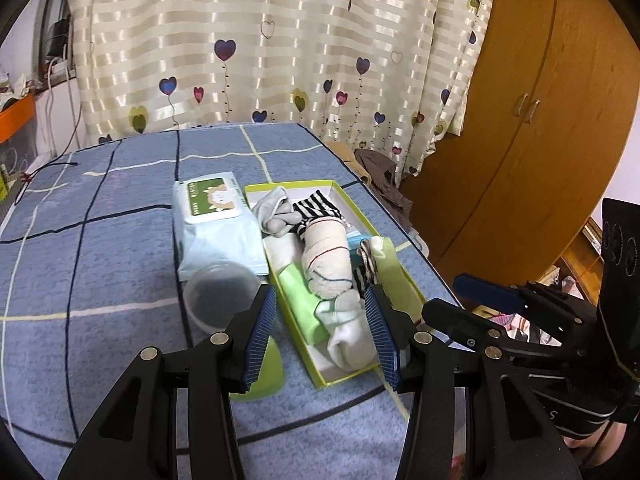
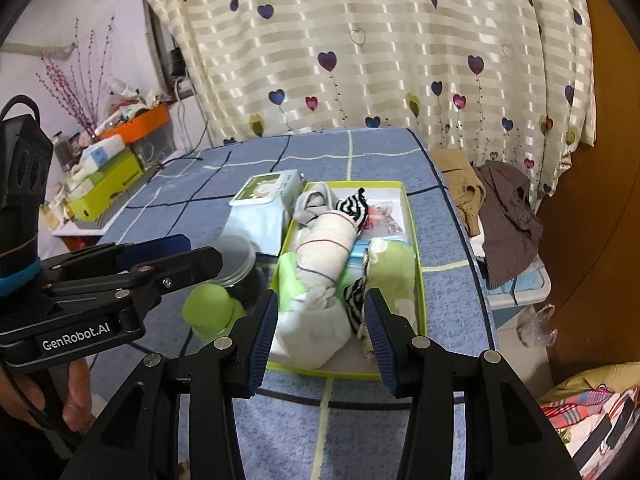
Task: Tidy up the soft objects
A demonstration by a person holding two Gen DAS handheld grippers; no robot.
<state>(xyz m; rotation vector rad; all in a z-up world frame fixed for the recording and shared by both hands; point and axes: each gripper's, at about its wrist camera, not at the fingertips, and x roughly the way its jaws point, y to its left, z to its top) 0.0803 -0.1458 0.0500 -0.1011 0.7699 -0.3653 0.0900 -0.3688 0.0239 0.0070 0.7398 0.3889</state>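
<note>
A shallow lime-green box (image 1: 404,276) (image 2: 416,264) on the blue bedspread holds soft items. Among them are a rolled cream sock (image 1: 326,252) (image 2: 328,240) with red and blue stripes, a black-and-white striped sock (image 1: 316,206) (image 2: 354,206), a grey sock (image 1: 274,208) and a white sock (image 1: 348,340) (image 2: 308,332) at the near end. A green cloth (image 1: 300,300) lies along one side. My left gripper (image 1: 320,336) (image 2: 188,254) hovers open before the box's near end, holding nothing. My right gripper (image 2: 322,336) (image 1: 442,294) is beside it, also open and holding nothing.
A wet-wipes pack (image 1: 216,216) (image 2: 264,200) lies left of the box, with a clear round container (image 1: 220,292) and a green cup (image 2: 208,308) nearer. Clothes (image 2: 508,216) are piled off the bed's right edge. A curtain and a wooden wardrobe (image 1: 540,120) stand behind.
</note>
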